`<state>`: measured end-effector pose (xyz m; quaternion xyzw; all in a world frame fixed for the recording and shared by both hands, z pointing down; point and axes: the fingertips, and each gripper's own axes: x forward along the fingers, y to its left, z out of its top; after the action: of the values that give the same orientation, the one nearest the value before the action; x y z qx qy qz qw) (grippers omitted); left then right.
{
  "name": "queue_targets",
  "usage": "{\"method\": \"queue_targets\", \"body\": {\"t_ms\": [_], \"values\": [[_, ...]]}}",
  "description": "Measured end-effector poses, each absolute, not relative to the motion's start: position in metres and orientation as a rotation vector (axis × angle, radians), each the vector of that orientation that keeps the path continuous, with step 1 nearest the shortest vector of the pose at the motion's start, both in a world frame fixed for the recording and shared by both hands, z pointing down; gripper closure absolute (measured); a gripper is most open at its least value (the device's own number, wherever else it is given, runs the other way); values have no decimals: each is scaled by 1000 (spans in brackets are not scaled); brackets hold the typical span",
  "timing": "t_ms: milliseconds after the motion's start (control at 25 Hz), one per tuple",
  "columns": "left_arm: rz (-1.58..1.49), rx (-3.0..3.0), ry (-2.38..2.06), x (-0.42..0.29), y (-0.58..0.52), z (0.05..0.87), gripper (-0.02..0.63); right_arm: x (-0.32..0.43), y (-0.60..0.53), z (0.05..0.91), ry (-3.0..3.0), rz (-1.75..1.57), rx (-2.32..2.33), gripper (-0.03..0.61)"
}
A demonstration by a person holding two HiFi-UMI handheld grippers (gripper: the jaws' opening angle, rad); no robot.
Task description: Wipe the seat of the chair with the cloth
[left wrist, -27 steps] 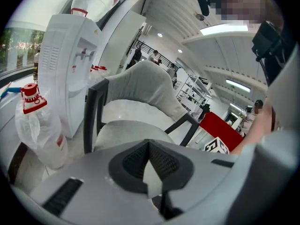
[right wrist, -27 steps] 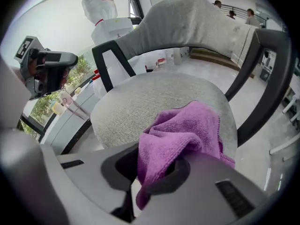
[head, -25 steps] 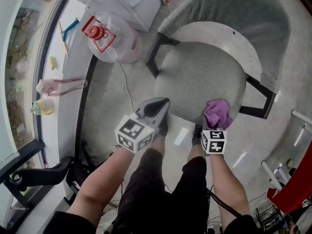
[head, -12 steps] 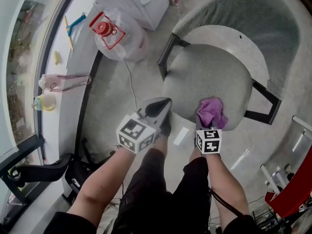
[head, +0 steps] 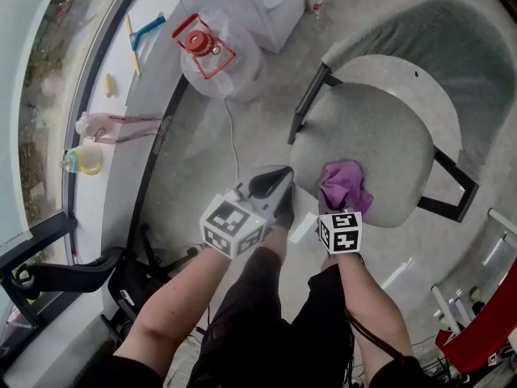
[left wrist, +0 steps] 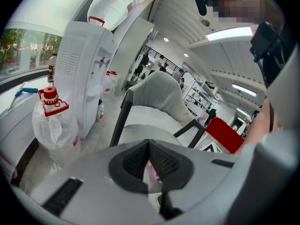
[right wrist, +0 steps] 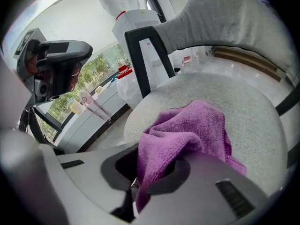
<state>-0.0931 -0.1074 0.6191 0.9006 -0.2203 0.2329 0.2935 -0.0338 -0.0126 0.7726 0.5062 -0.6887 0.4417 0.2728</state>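
The cloth (right wrist: 187, 130) sits bunched on the seat's (right wrist: 253, 111) near edge, clamped in your right gripper (right wrist: 154, 172). Just to its left, off the seat, your left gripper (left wrist: 149, 163) hangs with jaws pressed together on nothing. This looks like the wiping step. Next, press down and sweep the cloth away from you.

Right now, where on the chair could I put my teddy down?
The seat is bare between the purple cloth and the backrest. The front edge is crowded: the right tool clamps the cloth there, with the left tool close beside it.
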Motion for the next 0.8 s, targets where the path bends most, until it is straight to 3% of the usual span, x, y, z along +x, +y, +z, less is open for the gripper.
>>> {"method": "queue_targets", "body": {"t_ms": [800], "values": [[640,2377,-620,-144,-123,611,611,-119,-71,778,-1949,1146,1182,552]]}}
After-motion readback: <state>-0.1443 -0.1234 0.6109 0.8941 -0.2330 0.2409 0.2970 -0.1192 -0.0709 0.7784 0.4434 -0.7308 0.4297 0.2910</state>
